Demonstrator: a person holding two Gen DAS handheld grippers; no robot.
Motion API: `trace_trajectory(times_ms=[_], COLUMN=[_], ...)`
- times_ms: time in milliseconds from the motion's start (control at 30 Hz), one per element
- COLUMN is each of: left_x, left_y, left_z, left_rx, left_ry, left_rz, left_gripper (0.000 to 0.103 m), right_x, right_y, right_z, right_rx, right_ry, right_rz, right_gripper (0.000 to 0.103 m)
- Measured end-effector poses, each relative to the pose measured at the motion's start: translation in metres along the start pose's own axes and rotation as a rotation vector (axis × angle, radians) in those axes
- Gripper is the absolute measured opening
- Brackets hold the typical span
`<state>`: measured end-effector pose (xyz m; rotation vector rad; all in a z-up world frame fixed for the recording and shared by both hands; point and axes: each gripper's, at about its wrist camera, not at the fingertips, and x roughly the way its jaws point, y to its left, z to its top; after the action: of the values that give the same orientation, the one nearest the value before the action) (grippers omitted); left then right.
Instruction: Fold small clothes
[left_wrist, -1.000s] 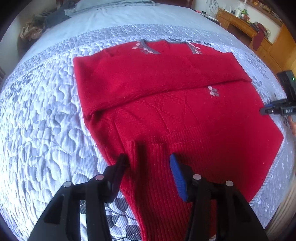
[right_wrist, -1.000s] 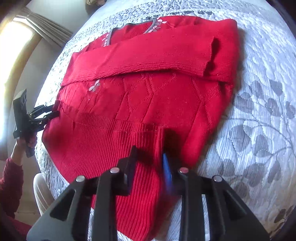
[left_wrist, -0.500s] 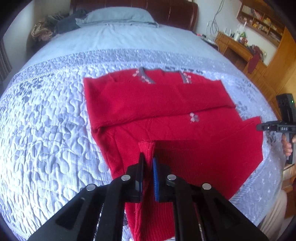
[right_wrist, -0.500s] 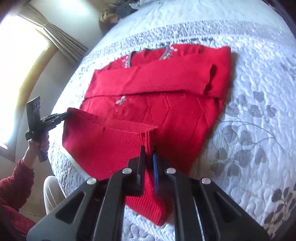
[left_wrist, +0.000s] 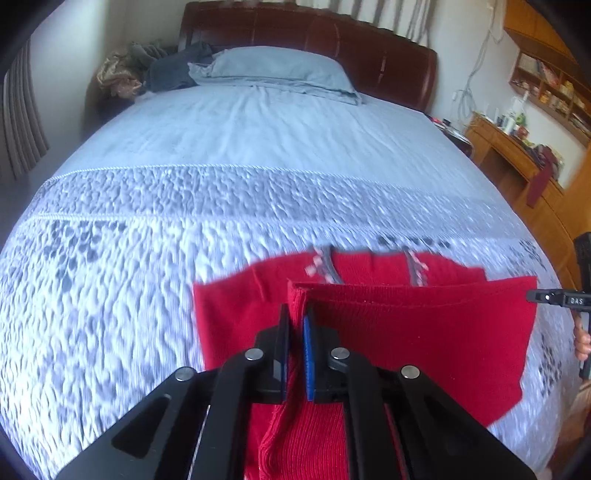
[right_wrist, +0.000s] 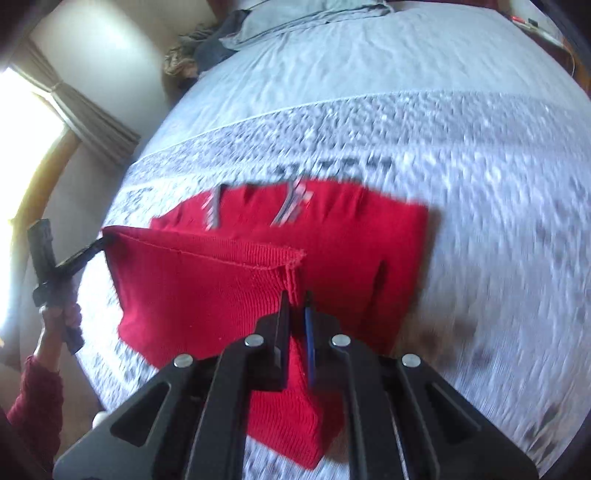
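A red knit sweater (left_wrist: 424, 332) lies on the quilted bedspread (left_wrist: 147, 258), its grey neckline (left_wrist: 328, 266) at the far edge. My left gripper (left_wrist: 295, 317) is shut on one corner of the ribbed hem and holds it lifted over the body. My right gripper (right_wrist: 296, 306) is shut on the other hem corner, also raised; the sweater shows in the right wrist view (right_wrist: 207, 288). The hem stretches between the two grippers. The right gripper also shows in the left wrist view (left_wrist: 554, 297), and the left gripper in the right wrist view (right_wrist: 85, 254).
A blue pillow (left_wrist: 280, 70) and piled clothes (left_wrist: 155, 70) lie by the brown headboard (left_wrist: 332, 37). A wooden desk (left_wrist: 517, 158) stands to the right of the bed. A curtained window (right_wrist: 37, 122) is on the left in the right wrist view.
Both grippers closed on the hem corners, lifted them and carried the hem forward toward the neckline, covering the lower body of the sweater.
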<state>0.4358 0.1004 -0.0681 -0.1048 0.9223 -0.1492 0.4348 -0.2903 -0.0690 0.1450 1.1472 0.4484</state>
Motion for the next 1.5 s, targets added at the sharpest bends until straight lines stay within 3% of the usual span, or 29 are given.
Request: trace_trajectory(times_ms=[200,400,500,600,667,700,733,800,833,933,1000,1100,1167,1300,1433,1467,1500], left_x=[0.068,0.147,0.164,0.161,0.153,0.144,0.133,0.107,0.094,0.055,0.034,0.022,0.022,0.036,0.051,0.052,0.050], left_y=[0.018,0.022,0.024,0.025,0.027,0.028,0.030,0.035,0.038,0.050,0.056,0.058,0.055,0.044,0.034,0.032,0.030], left_z=[0.043,0.026,0.013,0.012,0.015,0.016,0.015,0.005,-0.004,-0.041,-0.074,-0.105,-0.120,-0.133,-0.134,-0.133,-0.132], left_rx=[-0.064,-0.040,-0.020,-0.017,-0.023,-0.028,-0.035,-0.057,-0.067,-0.107,-0.130,-0.167,-0.195,-0.244,-0.226,-0.229,-0.228], left_ry=[0.019,0.155,0.188,0.195,0.213,0.222,0.232,0.262,0.286,0.336,0.364,0.392,0.398,0.424,0.432,0.432,0.432], left_rz=[0.054,0.160,0.180,0.185,0.203,0.216,0.220,0.188,0.167,0.126,0.096,0.042,0.000,-0.057,-0.011,-0.001,0.012], left_gripper=[0.006,0.006,0.009,0.014,0.028,0.043,0.050,0.056,0.066,0.071,0.072,0.072,0.072,0.072,0.076,0.075,0.067], right_x=[0.060,0.133,0.147,0.140,0.126,0.116,0.105,0.075,0.058,0.033,0.025,0.031,0.037,0.056,0.075,0.076,0.077], right_y=[-0.022,-0.040,-0.049,-0.057,-0.057,-0.055,-0.054,-0.050,-0.050,-0.045,-0.042,-0.046,-0.047,-0.050,-0.042,-0.041,-0.040], right_z=[0.068,0.073,0.065,0.062,0.060,0.058,0.054,0.038,0.022,-0.021,-0.060,-0.097,-0.108,-0.113,-0.107,-0.107,-0.105], right_rx=[0.070,0.095,0.107,0.139,0.141,0.136,0.131,0.128,0.134,0.105,0.091,0.126,0.138,0.227,0.242,0.240,0.244], right_ry=[0.023,0.115,0.127,0.116,0.103,0.098,0.088,0.086,0.095,0.133,0.177,0.238,0.248,0.253,0.248,0.243,0.241], right_rz=[-0.071,-0.178,-0.190,-0.175,-0.181,-0.191,-0.180,-0.143,-0.110,-0.077,-0.064,-0.010,-0.020,0.068,0.071,0.070,0.083], right_gripper=[0.005,0.005,0.008,0.015,0.023,0.025,0.032,0.034,0.039,0.060,0.069,0.070,0.070,0.070,0.067,0.064,0.050])
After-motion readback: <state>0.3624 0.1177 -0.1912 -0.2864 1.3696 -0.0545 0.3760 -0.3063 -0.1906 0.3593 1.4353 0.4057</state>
